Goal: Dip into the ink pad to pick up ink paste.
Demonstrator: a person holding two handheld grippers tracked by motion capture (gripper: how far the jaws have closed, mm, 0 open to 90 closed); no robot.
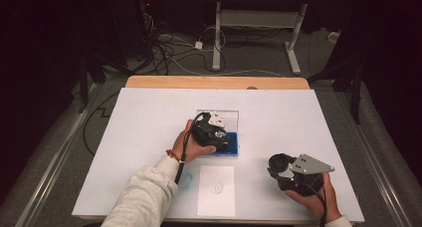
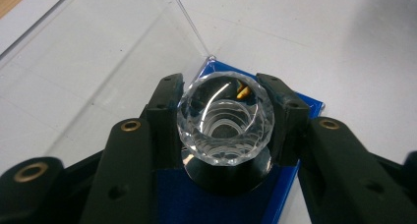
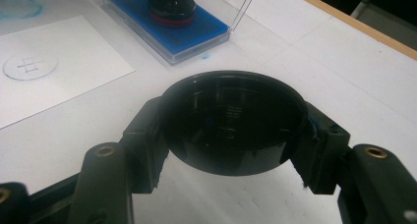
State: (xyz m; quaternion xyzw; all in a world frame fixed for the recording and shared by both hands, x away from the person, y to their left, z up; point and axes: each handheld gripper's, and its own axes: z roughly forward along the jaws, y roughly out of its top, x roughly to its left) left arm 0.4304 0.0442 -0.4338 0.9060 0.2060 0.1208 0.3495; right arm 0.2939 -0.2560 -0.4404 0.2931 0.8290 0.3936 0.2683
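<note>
The left tool (image 2: 223,94) is gripping one faceted glass knob (image 2: 225,117) between its closed jaws, pressing what looks like a stamp onto the blue ink pad (image 2: 196,204) in its clear case (image 1: 234,118) at mid-worktop, probably to load it with ink. The right tool (image 3: 231,135) is clamping one round black cap (image 3: 231,121) just above the white worktop (image 1: 308,117), apparently keeping it out of the way. One sheet of paper (image 1: 216,189) with a circular print is lying nearer the person, likely waiting for stamping.

A clear faceted knob (image 2: 225,122) over a blue pad (image 3: 167,30); a black cap (image 3: 231,121).
</note>
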